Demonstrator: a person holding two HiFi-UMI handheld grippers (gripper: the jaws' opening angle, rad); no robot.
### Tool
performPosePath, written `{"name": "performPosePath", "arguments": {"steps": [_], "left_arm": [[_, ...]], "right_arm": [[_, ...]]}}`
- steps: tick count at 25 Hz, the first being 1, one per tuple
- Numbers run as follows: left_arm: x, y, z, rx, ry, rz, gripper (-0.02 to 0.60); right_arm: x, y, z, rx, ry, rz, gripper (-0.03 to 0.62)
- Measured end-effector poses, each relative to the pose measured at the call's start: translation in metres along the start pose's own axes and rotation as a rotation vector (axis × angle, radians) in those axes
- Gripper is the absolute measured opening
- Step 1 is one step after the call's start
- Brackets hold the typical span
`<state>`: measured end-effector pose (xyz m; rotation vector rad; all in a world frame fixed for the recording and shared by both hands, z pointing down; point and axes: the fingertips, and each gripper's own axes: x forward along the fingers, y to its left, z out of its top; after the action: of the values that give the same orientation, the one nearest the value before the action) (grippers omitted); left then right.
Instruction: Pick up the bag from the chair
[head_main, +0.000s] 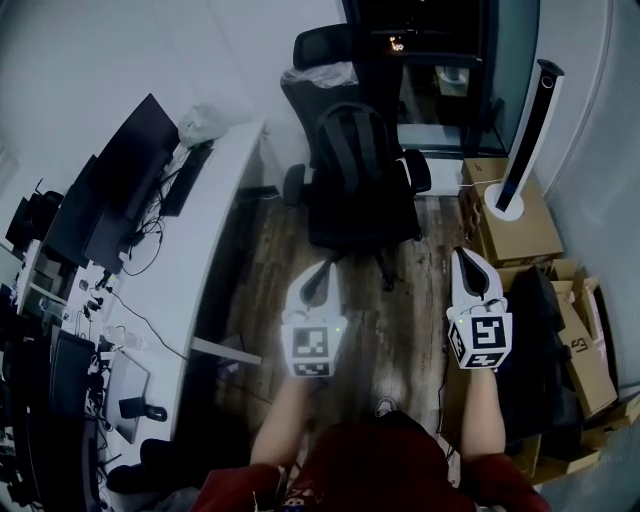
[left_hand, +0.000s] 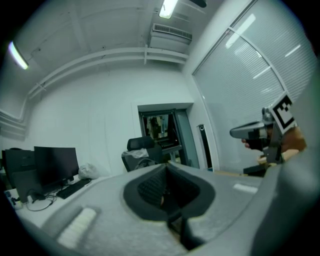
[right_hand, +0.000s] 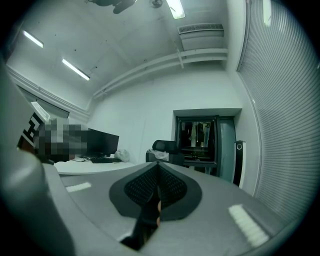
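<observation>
A black bag (head_main: 352, 150) with two pale straps stands upright on the seat of the nearer black office chair (head_main: 400, 215), in the middle of the head view. My left gripper (head_main: 322, 272) is held level just short of the chair's base, its jaws shut and empty. To the right, beside the boxes, my right gripper (head_main: 472, 258) is also shut with nothing in it. In the left gripper view the shut tips (left_hand: 167, 164) point toward the chairs, and the right gripper (left_hand: 241, 132) shows at the right edge. The right gripper view has its shut tips (right_hand: 157, 163) below a far chair (right_hand: 164, 147).
A second black chair (head_main: 322, 45) with pale plastic on it (head_main: 322, 74) stands behind. A white desk (head_main: 215, 215) with monitors (head_main: 125, 165) and a keyboard (head_main: 186, 178) runs along the left. Cardboard boxes (head_main: 520, 225) and a tall white tower (head_main: 530, 130) line the right. A wooden floor (head_main: 400, 330) lies between.
</observation>
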<state>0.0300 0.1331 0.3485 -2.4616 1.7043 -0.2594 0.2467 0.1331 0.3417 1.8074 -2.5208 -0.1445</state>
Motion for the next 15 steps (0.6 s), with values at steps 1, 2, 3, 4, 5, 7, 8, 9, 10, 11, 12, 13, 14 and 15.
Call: {"name": "performPosePath", "arguments": {"steps": [1, 2, 3, 4, 5, 7, 8, 9, 10, 11, 12, 13, 14, 15], "left_arm": [[0.006, -0.002, 0.0, 0.004, 0.001, 0.002, 0.0], [0.012, -0.004, 0.001, 0.006, 0.0, 0.003, -0.001], [0.016, -0.006, 0.001, 0.005, -0.002, 0.003, -0.001], [0.02, -0.007, 0.001, 0.003, -0.001, 0.004, -0.002], [0.024, -0.007, 0.0, 0.002, 0.001, 0.006, -0.001], [0.031, -0.006, -0.001, 0.008, 0.005, 0.009, 0.0], [0.035, -0.005, -0.002, 0.013, 0.006, 0.009, -0.002], [0.038, -0.003, -0.003, 0.015, 0.006, 0.011, 0.0], [0.042, -0.001, -0.004, 0.016, 0.007, 0.014, -0.002], [0.045, 0.001, -0.006, 0.016, 0.009, 0.017, -0.002], [0.049, 0.003, -0.008, 0.011, 0.01, 0.02, -0.002], [0.053, 0.005, -0.01, 0.003, 0.01, 0.022, 0.0], [0.057, 0.007, -0.013, -0.003, 0.01, 0.022, 0.0], [0.061, 0.01, -0.015, -0.005, 0.012, 0.02, -0.001]], "right_arm": [[0.003, -0.005, -0.001, 0.001, -0.001, 0.001, -0.002], [0.006, -0.01, -0.003, 0.002, -0.001, 0.002, -0.001], [0.009, -0.014, -0.004, 0.003, -0.001, 0.004, -0.002], [0.013, -0.016, -0.006, 0.004, 0.0, 0.006, -0.001], [0.016, -0.019, -0.007, 0.006, 0.0, 0.008, -0.002], [0.024, -0.022, -0.009, 0.01, 0.0, 0.01, -0.002], [0.028, -0.024, -0.01, 0.013, 0.0, 0.011, -0.002], [0.032, -0.025, -0.011, 0.015, 0.0, 0.013, -0.002], [0.037, -0.025, -0.013, 0.016, 0.002, 0.015, -0.002], [0.041, -0.025, -0.015, 0.015, 0.004, 0.017, -0.002], [0.046, -0.026, -0.017, 0.014, 0.007, 0.019, -0.002], [0.05, -0.025, -0.019, 0.014, 0.01, 0.021, -0.002], [0.055, -0.025, -0.021, 0.013, 0.012, 0.022, -0.002], [0.06, -0.024, -0.022, 0.01, 0.013, 0.023, -0.002]]}}
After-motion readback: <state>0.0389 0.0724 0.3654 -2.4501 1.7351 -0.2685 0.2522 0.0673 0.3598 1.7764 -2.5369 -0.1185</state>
